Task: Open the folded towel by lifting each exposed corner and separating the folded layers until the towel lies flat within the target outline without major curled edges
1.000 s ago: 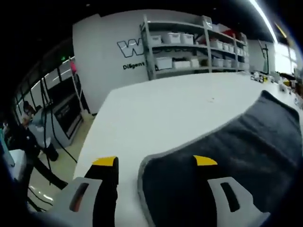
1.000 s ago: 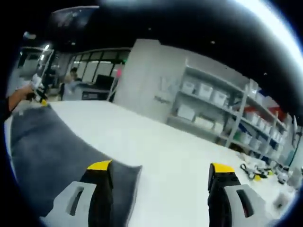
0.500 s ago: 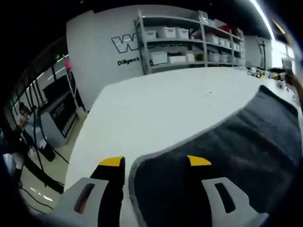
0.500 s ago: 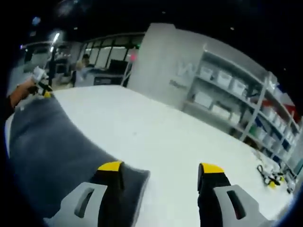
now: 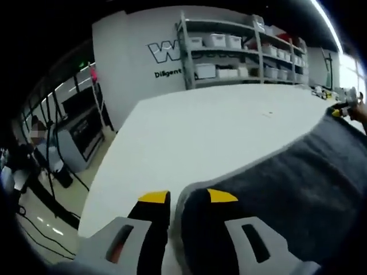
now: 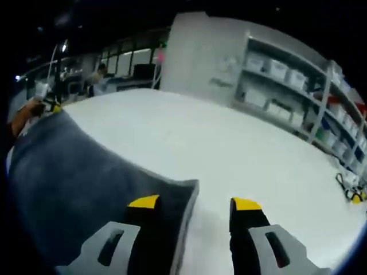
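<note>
A: Closest in the left gripper view, what are the tongs doing?

B: The left gripper (image 5: 188, 197) has its two yellow-tipped jaws nearly together on the pale hem of the dark grey towel (image 5: 298, 189) at the 6 o'clock position; whether the cloth is truly pinched I cannot tell. In the right gripper view, the right gripper (image 6: 195, 202) has jaws apart, straddling the towel's corner, one above the cloth, one over the bare white table (image 6: 229, 149)

A: Where does the towel lie?

B: Spread across the table, running from each gripper toward the other; no target outline is visible

A: What could go wrong?

B: My judgement: if one side grips only the hem, it may slip when pulled and the edge could curl. The right jaws, not yet closed, could close beside the corner and miss it. Uneven pulling could skew the cloth

A: Anything in the way?

B: Nothing near. At 3 o'clock in the right gripper view, small yellow and black items (image 6: 351, 193) sit by the table edge. Farther, at 1 o'clock, shelving (image 5: 241, 48) holds white bins. At 9 o'clock in the left gripper view, cables and equipment (image 5: 74, 137) stand on the floor
</note>
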`<state>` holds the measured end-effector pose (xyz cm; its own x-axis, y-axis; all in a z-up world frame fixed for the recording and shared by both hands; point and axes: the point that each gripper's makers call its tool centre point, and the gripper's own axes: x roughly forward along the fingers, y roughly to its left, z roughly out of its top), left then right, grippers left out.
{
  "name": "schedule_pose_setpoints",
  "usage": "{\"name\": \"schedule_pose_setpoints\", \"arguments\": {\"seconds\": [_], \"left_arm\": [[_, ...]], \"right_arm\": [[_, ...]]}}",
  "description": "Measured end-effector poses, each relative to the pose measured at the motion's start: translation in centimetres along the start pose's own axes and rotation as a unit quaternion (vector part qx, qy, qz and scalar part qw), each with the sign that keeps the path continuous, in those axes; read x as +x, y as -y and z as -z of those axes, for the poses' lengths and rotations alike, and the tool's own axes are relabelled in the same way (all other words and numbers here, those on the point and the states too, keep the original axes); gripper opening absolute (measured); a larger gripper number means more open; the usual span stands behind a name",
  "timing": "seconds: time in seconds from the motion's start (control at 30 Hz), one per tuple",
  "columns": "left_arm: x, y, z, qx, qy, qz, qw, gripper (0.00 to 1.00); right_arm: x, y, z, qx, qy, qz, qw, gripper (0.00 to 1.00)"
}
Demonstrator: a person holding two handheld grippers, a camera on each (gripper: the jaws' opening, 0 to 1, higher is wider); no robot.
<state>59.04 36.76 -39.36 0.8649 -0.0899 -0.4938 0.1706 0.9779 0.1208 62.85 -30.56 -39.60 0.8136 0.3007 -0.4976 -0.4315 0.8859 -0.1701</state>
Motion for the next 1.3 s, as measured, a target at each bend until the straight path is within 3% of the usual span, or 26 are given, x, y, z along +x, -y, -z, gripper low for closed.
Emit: {"name": "schedule_pose_setpoints", "arguments": {"seconds": [0.2,0.4,0.47,0.53,0.63,0.83,1.03,1.3], "left_arm": [[0.7,0.0,0.6,0.015,-0.011,-0.004,0.9998,0.04],[0.9,0.0,0.9,0.015,-0.018,-0.004,0.9997,0.04],[1.0,0.0,0.9,0.013,-0.018,0.0,0.9998,0.02],[1.2,0.0,0.7,0.008,-0.011,0.003,0.9999,0.02],[1.4,0.3,0.3,-0.002,0.0,0.014,0.9999,0.02],[2.5,1.2,-0.6,0.02,0.008,0.028,0.9994,0.01],[3.8,0.9,-1.0,0.007,0.017,0.039,0.9991,0.01],[5.6,1.0,-2.0,0.001,0.027,0.026,0.9993,0.01]], "right_arm": [[0.1,0.6,0.2,0.013,0.0,0.014,0.9998,0.15],[0.4,1.6,0.0,0.027,0.009,0.021,0.9994,0.11],[0.5,1.5,0.4,0.033,0.005,0.02,0.9993,0.0],[0.3,1.6,0.8,0.042,-0.007,0.019,0.9989,0.0],[-0.3,2.5,0.4,0.055,0.003,0.022,0.9982,0.0],[-0.9,4.0,1.0,0.058,0.003,0.027,0.9979,0.0],[0.1,4.5,2.2,0.037,-0.005,0.024,0.999,0.0],[1.5,5.4,2.2,0.025,0.021,0.026,0.9991,0.0]]}}
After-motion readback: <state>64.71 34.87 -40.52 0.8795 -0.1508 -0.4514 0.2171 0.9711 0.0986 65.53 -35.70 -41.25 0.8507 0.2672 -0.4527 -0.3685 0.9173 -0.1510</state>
